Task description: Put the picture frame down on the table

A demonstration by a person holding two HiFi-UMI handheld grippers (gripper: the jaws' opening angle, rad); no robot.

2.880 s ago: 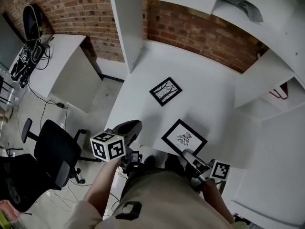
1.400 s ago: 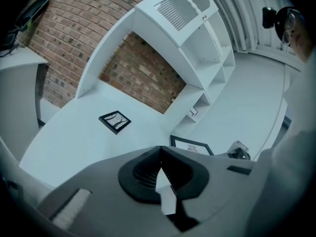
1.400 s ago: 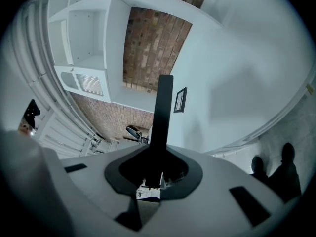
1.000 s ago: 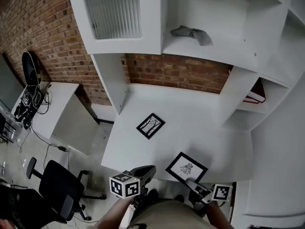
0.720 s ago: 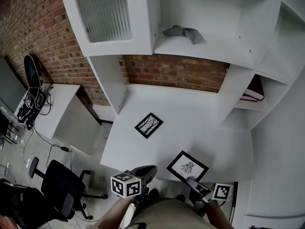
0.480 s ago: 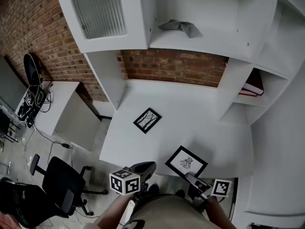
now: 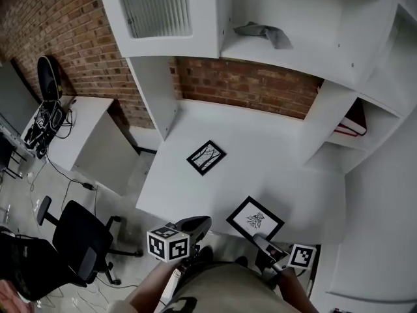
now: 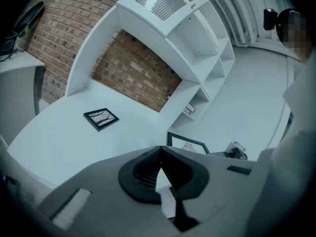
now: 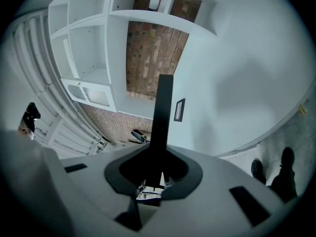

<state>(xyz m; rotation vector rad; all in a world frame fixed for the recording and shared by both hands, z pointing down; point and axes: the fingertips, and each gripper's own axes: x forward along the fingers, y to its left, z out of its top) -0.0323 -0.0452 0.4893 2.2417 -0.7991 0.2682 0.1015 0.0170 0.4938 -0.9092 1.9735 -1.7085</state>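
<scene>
At the worktop's [image 7: 260, 155] near edge, picture frame [image 7: 255, 218] pinched edgewise in right tongs [image 7: 264, 245], likely light, stiff, breakable; left tongs [image 7: 195, 226] pressed together.

The white table [image 7: 273, 155] occupies the centre of the head view, with a brick wall behind its far edge. One black picture frame [image 7: 206, 157] lies flat on the table left of centre, well clear of all edges. A second picture frame [image 7: 255, 218] sits at the near edge, lower centre; contact with the surface cannot be determined. The upper shelf [image 7: 306, 54] carries a crumpled grey cloth [image 7: 264, 32].
</scene>
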